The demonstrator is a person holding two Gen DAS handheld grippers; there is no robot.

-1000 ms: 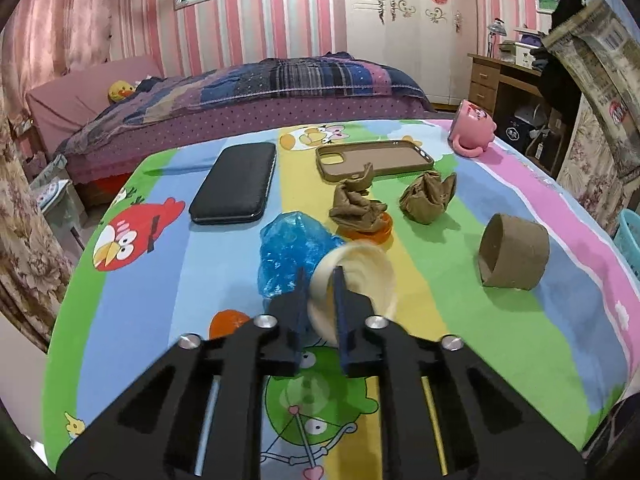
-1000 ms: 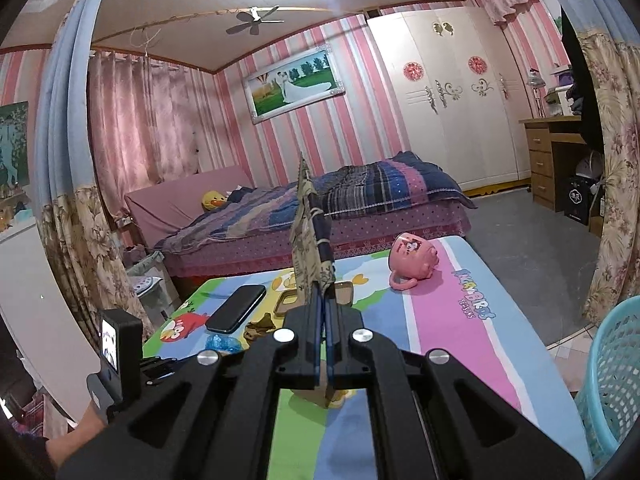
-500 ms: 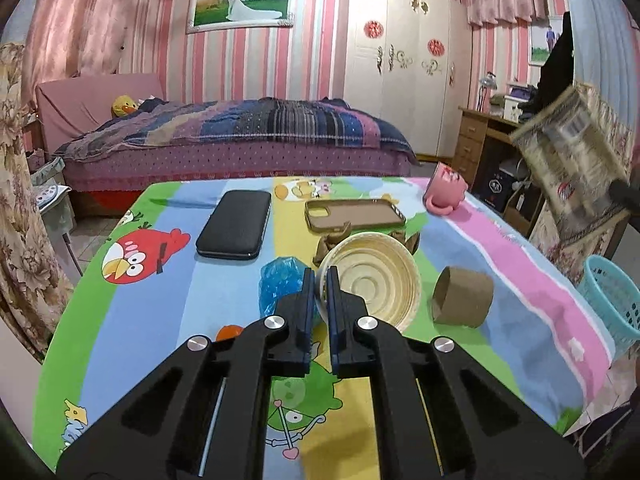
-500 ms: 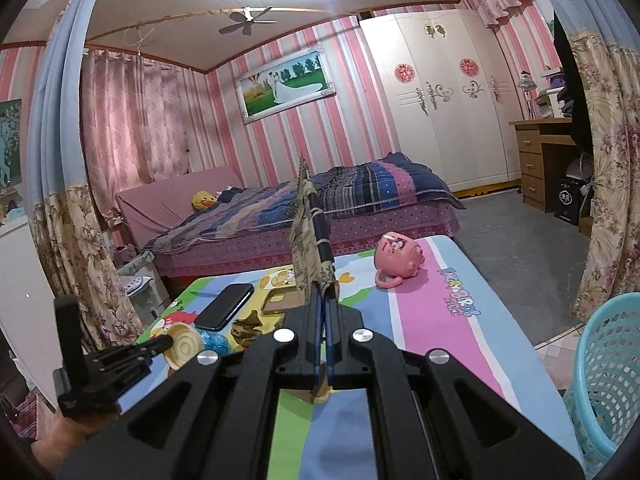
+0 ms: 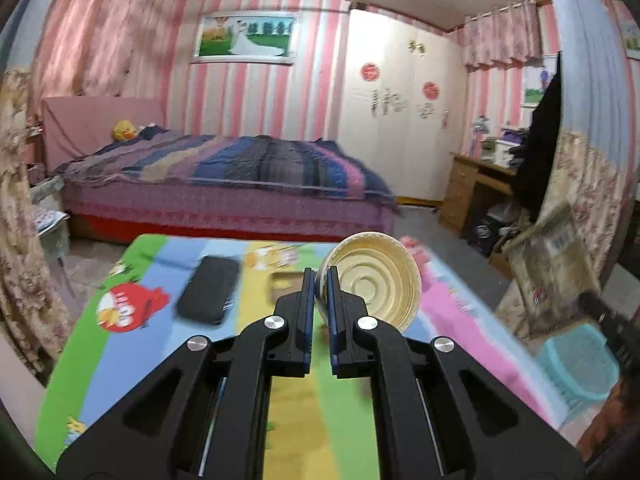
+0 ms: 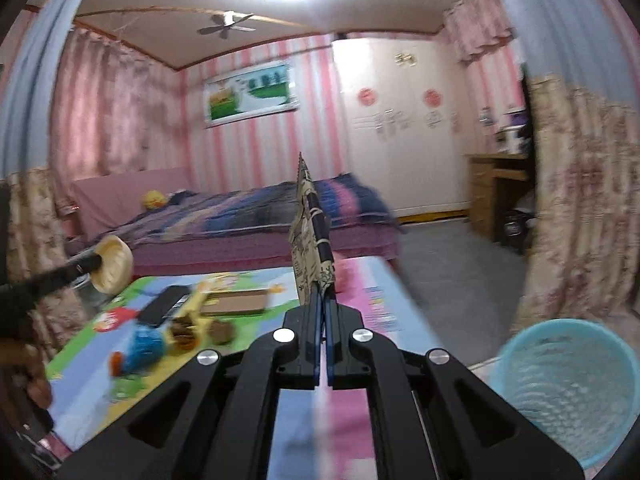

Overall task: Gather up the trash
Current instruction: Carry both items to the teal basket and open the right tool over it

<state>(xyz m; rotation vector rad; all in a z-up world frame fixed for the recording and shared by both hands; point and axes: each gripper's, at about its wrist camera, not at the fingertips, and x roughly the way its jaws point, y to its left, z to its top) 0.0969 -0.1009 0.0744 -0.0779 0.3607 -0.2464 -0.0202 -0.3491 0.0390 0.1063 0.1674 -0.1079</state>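
Observation:
My left gripper (image 5: 320, 280) is shut on the rim of a cream paper bowl (image 5: 380, 280) and holds it tilted above the colourful table (image 5: 120, 360); the bowl also shows in the right wrist view (image 6: 114, 266). My right gripper (image 6: 322, 292) is shut on a flat printed paper wrapper (image 6: 310, 236) that stands upright, held above the table's right side. The wrapper also shows in the left wrist view (image 5: 552, 264). A light blue trash basket (image 6: 568, 384) stands on the floor at the lower right; it also shows in the left wrist view (image 5: 576, 360).
On the table lie a black phone (image 5: 208, 288), a brown phone case (image 6: 236, 304), a blue plastic wad (image 6: 144, 346), brown crumpled paper (image 6: 222, 332) and a pink mug (image 6: 346, 272). A bed (image 5: 220, 184) stands behind the table, a desk (image 5: 472, 188) at the right.
My left gripper has lifted the bowl well off the table and swung right. My right gripper has moved right with the wrapper, and the blue basket is now closer and larger.

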